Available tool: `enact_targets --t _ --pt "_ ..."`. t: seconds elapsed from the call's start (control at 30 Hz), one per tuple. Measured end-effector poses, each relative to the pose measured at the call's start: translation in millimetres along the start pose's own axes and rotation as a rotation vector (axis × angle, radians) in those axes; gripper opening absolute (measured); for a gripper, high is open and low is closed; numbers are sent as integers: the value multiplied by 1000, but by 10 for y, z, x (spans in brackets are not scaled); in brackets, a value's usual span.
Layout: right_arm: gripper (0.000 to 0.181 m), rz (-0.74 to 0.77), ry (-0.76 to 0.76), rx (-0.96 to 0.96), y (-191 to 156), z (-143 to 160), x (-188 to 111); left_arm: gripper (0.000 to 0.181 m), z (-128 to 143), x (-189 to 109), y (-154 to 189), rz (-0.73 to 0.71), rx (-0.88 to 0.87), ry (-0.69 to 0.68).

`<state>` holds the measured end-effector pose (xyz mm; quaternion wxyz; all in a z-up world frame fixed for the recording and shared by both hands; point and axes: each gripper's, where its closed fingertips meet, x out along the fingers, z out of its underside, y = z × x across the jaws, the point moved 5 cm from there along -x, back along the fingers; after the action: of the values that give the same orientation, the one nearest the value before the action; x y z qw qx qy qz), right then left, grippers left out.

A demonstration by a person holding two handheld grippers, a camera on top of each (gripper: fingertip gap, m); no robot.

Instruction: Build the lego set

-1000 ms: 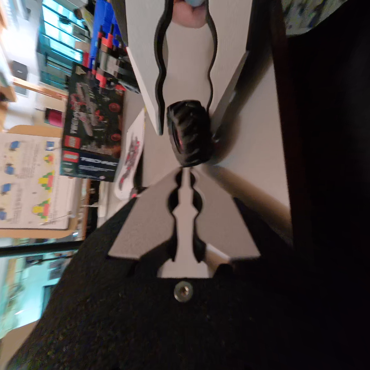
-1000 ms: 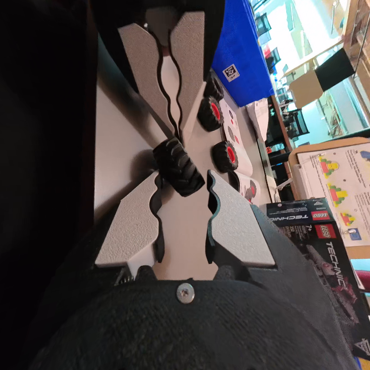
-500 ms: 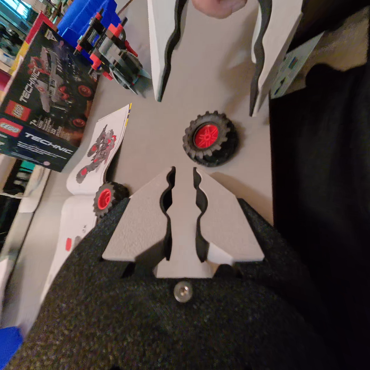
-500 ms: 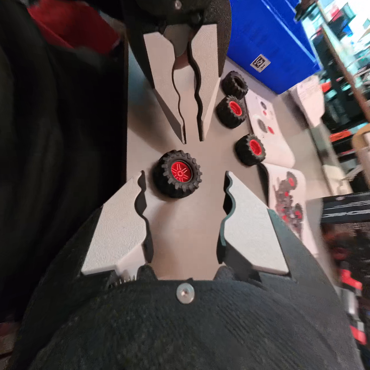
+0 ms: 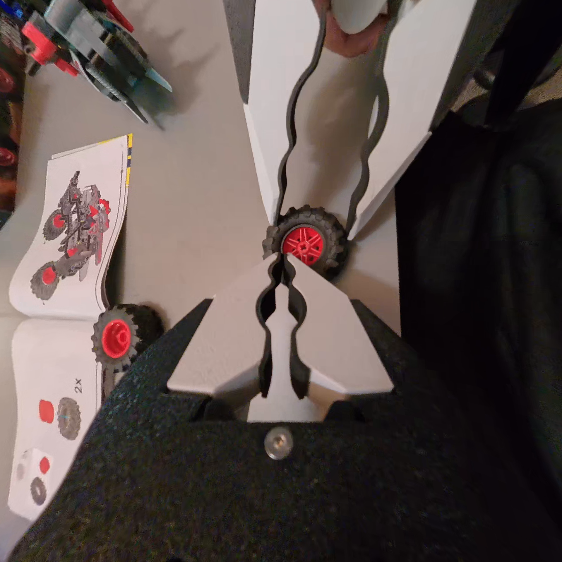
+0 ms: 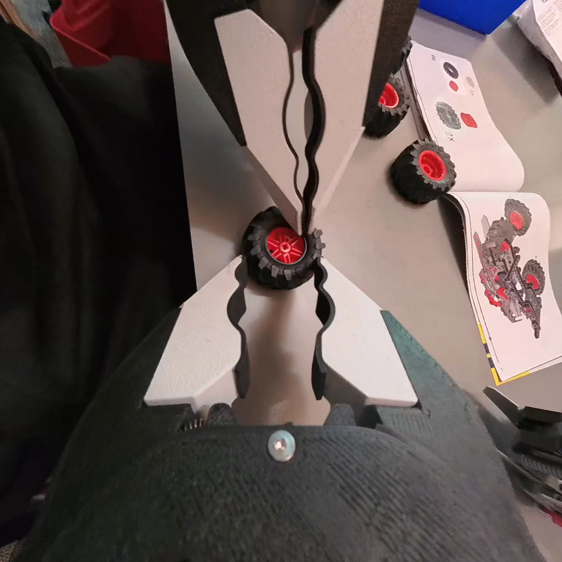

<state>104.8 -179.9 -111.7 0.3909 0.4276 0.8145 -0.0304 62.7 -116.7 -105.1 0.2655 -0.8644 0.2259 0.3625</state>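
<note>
Wheel (image 6: pixel 284 248) lying flat on bench (image 5: pixel 188 194) between parted right tool (image 6: pixel 278 267) and closed, empty left tool (image 5: pixel 281 257), unmounted; chassis (image 5: pixel 94 57) wheel-less beyond, fitting left.

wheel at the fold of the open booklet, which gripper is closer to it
Left. The left gripper passes right beside the wheel at the fold. The right gripper is farther off, its tips flanking a second wheel.

We are seeing the left gripper (image 5: pixel 281 257) wearing pale grey wedge fingers with wavy black pads. The right gripper (image 6: pixel 278 264) is showing the same. Each black, grainy body is carrying one silver screw (image 5: pixel 278 442).
</note>
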Motion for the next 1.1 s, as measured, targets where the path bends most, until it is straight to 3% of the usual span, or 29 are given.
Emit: enact_targets --t 0.03,0.17,0.23,0.37,0.4,0.43,0.47,0.5,0.53,0.57,0.67,0.77,0.87,0.97,1.07,1.1 --pt "43 13 -15 -7 2 0 8 0 -14 11 -16 1 -35 -24" --pt "44 98 -105 -102 -26 11 55 0 -33 48 -104 74 -265 -88" --pt "41 163 -129 -147 -43 16 76 0 -48 66 -139 93 -290 -139" --pt "35 152 -47 -68 -28 14 81 0 -106 134 -219 51 -284 -204" --pt "12 66 -38 -71 -105 34 99 0 -133 159 -234 26 -257 -190" --pt "2 -35 24 -33 -223 12 136 0 -145 184 -245 -11 -212 -175" --pt "7 -111 84 -36 -320 -23 134 0 -136 184 -238 -36 -167 -170" --pt "10 -26 75 -51 -248 -27 95 0 -109 149 -237 -70 -143 -179" --pt "29 146 55 -88 -78 -36 -14 0 -72 95 -270 -140 -139 -185" --pt "27 223 69 -130 14 -73 -154 0 -52 28 -304 -211 -141 -159" --pt "21 95 197 -87 51 -193 -370 0 7 -184 -305 -269 -210 -34" --pt "19 247 179 -82 352 -112 -344 4 159 -339 -372 -294 -326 9" --pt "20 244 174 -35 438 -130 -209 15 310 -396 -411 -280 -369 -17" --pt "21 200 182 3 443 -203 -37 28 340 -364 -340 -168 -400 -33" --pt "22 136 106 9 457 -170 117 32 314 -299 -269 -72 -433 -30" --pt "22 114 102 5 451 -179 151 26 316 -282 -254 -49 -434 -40"
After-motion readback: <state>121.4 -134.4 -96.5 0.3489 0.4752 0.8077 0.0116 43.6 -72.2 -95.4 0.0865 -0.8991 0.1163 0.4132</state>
